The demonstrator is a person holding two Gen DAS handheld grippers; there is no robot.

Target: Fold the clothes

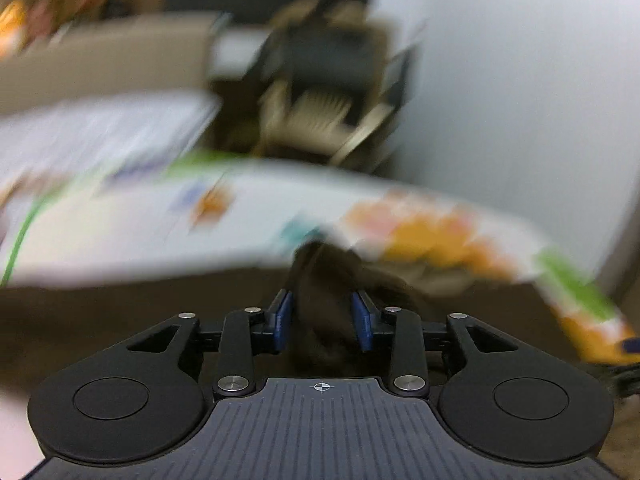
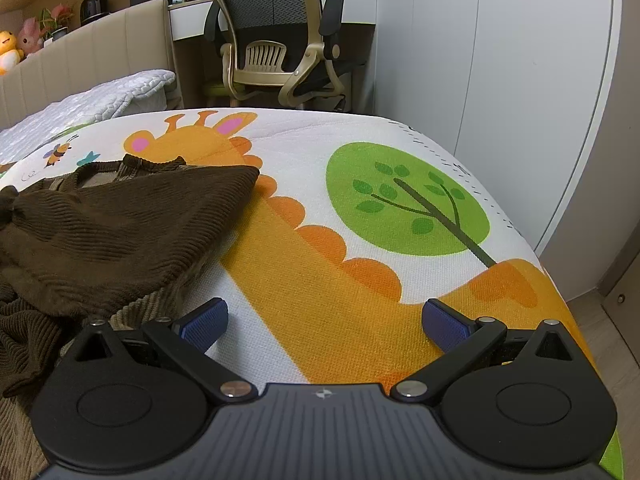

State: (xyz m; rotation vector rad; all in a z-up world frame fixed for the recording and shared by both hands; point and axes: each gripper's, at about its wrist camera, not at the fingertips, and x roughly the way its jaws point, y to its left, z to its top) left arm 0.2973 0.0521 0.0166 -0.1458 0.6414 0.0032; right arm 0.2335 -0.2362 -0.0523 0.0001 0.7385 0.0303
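Apparently mid-fold, w/ the release of a carried fold in hand: the left gripper [image 1: 324,320] has a bunch of the brown ribbed garment [image 1: 332,280] between its blue pads, jaws partly apart; the view is too blurred to tell if the pads press on the cloth or just flank it. The right gripper [image 2: 324,326] hangs wide apart, empty, over the giraffe-print bed cover [image 2: 360,216]; the garment [image 2: 120,228] lies to its left and ahead, one layer folded over, edge just beside its left pad. Next move, I'd judge: let the cloth drop free of the left gripper, then bring the right gripper across to pinch the near edge for the next fold. Watch for snagged ribbing.
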